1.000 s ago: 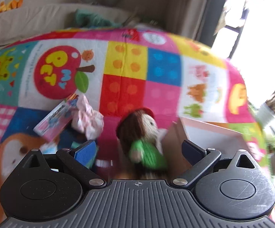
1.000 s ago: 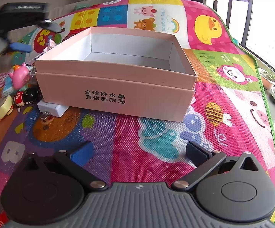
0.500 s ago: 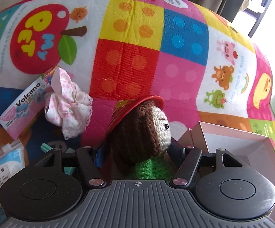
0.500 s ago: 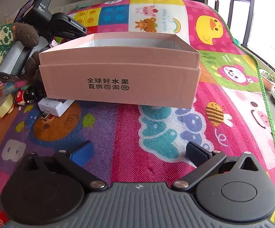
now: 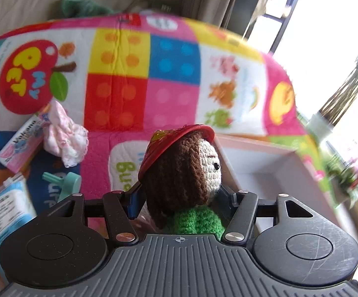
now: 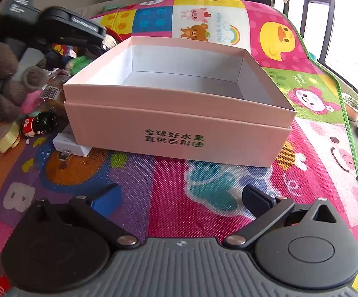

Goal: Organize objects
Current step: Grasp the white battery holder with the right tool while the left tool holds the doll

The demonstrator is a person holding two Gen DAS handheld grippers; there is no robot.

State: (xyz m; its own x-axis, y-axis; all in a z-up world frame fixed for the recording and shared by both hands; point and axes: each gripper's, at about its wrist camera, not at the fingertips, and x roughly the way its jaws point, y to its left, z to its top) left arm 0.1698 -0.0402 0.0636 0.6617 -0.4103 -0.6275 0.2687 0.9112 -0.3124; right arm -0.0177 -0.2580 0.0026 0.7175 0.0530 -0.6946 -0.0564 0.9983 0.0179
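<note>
Left wrist: crocheted doll [image 5: 186, 170] between closed fingers [image 5: 135, 201].

Left tongs [image 5: 179, 195] clamped tight, raised; right tongs [image 6: 181, 198] spread wide, low

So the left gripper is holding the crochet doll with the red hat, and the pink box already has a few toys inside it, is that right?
Not quite. The left gripper does hold the crochet doll with the red hat, but the pink box holds no toys: the right wrist view shows only its bare white interior. The toys lie on the play mat to the box's left.
</note>
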